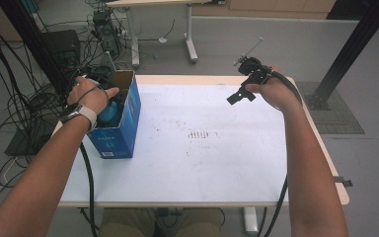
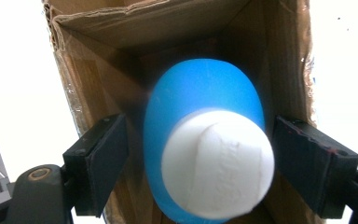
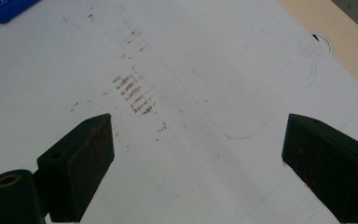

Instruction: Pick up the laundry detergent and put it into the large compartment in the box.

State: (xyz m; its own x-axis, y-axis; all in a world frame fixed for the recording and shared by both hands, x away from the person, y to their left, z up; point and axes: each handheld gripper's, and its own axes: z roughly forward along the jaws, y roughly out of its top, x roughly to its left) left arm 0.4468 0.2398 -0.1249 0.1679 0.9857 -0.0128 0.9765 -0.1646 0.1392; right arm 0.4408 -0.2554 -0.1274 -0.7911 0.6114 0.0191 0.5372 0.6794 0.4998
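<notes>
A blue cardboard box (image 1: pixel 117 134) stands open-topped on the left part of the white table (image 1: pixel 202 168). Inside it lies a blue bottle (image 2: pixel 200 93) with a white cap (image 2: pixel 218 165), also seen under the hand as the bottle (image 1: pixel 109 111). My left gripper (image 2: pixel 200 154) reaches down into the box (image 2: pixel 98 28), open, one jaw on each side of the bottle with a thin gap on both. My right gripper (image 1: pixel 239 94) hovers open over the table's far right part, and the right gripper (image 3: pixel 198 149) has nothing between its jaws.
Brown smudges (image 1: pixel 200 134) mark the table's middle, and these smudges (image 3: pixel 133 93) lie ahead of the right jaws. Cables (image 1: pixel 15 103) cover the floor at left. A black frame post (image 1: pixel 348 54) stands at the far right. Another table's legs (image 1: pixel 191 47) are behind.
</notes>
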